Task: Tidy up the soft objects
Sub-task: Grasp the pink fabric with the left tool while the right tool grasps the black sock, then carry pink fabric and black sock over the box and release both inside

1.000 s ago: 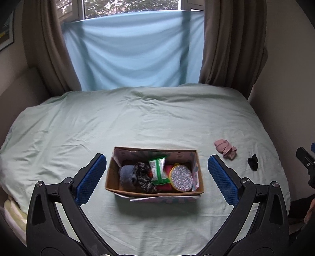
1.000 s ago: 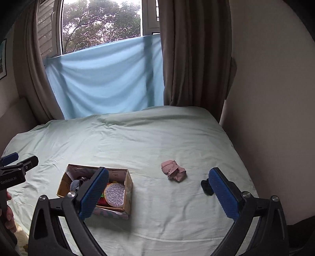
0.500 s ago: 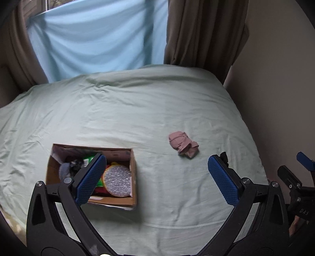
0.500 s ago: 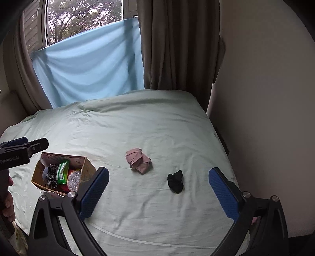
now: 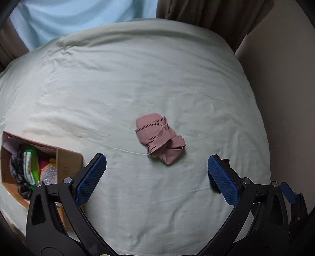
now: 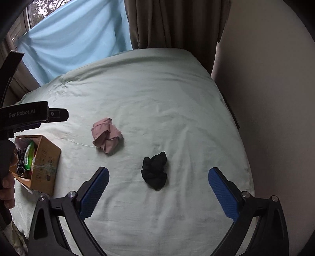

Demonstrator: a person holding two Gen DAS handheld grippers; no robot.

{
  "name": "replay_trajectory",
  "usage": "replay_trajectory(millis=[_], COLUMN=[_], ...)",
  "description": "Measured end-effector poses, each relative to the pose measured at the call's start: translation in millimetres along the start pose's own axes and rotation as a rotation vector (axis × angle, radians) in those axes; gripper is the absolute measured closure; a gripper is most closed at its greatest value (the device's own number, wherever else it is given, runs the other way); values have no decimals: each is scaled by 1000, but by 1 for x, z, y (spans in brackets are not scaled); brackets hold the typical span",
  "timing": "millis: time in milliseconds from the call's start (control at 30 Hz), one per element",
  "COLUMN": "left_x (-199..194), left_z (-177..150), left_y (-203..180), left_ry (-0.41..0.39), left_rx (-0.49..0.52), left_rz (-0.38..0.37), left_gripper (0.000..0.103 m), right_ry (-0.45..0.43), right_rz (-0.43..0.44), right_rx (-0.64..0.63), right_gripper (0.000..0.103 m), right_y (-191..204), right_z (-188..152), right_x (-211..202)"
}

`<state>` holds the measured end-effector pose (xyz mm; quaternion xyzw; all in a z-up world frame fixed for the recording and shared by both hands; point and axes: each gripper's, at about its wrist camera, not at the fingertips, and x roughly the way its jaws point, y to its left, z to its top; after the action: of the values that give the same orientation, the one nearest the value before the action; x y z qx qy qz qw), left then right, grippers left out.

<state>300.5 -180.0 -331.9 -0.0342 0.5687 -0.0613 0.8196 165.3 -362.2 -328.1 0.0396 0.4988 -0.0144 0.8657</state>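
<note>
Nearby, cardboard box point(image 6: 46, 161) — curtains point(image 6: 173, 25), window-side

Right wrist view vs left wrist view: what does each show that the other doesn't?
Right wrist only: the whole black cloth bundle between the open right tongs, the window, and the left tool's body.

Left wrist only: the open left tongs aimed at the pink cloth, with the black bundle mostly hidden behind one finger.

Both: the pink cloth on the pale green bed sheet, the cardboard box of items, blue fabric, brown curtain.
</note>
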Motion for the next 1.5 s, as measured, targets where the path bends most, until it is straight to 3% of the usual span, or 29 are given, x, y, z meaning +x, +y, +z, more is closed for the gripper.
replay_trajectory(millis=[233,400,600,667,733,800,933,1200,1500], left_x=[95,136,171,171,169,167,165,143,81], left_z=[14,20,21,21,22,23,22,15,6], left_y=[-6,-8,-11,-12,-16,-20,-27,-35,-43], left_ry=[108,136,177,170,173,171,170,167,107], left_rx=[-55,-58,-53,-44,-30,-9,21,41,67], left_rz=[37,83,101,104,100,98,100,71,23], left_gripper=[1,2,16,22,42,54,64,68,68], right_ry=[29,58,103,115,114,111,114,81,3], right_rz=[22,39,43,42,23,10,21,13,5], right_rx=[-28,-65,-97,-95,-112,-128,-94,-35,-23], right_gripper=[3,3,28,33,41,48,67,72,72], right_y=[-4,5,10,8,8,8,-1,-19,-17], right_z=[-9,-20,-29,-32,-33,-34,-31,-26,-9], right_x=[68,110,145,151,152,151,148,133,87])
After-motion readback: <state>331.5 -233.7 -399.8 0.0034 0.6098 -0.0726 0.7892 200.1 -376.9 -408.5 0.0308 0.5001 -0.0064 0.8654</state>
